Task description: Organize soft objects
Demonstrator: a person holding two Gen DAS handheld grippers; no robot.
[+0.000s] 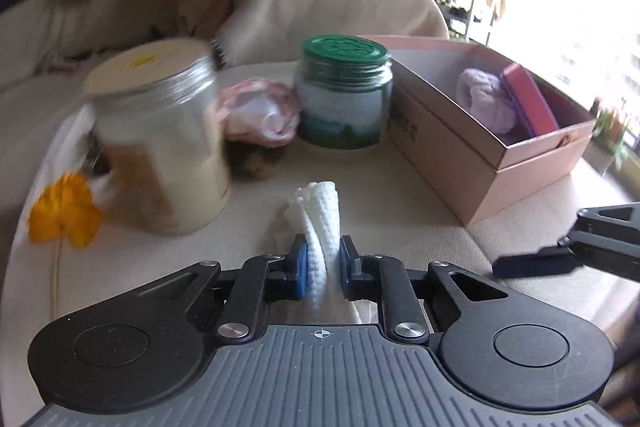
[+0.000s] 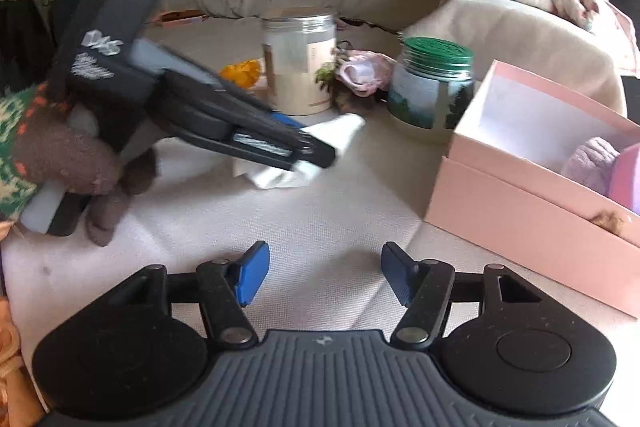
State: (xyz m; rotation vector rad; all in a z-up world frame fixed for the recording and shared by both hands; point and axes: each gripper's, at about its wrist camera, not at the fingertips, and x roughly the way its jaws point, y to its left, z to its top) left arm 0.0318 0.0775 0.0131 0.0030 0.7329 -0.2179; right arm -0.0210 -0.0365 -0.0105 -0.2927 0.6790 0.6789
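Pinched in my left gripper's (image 1: 323,263) nearly closed jaws is the white cloth (image 1: 320,223), lifted off the bench (image 1: 400,211). Right gripper (image 2: 325,273) is half open, empty. Next I'd carry it into the pink box (image 1: 480,163), I judge. Count: two jars, one box, one purple cloth (image 1: 486,99) inside.

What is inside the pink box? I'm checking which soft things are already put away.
The pink box holds a rolled lilac cloth and a pink rectangular item leaning beside it. The box floor beneath them and behind the near wall is hidden.
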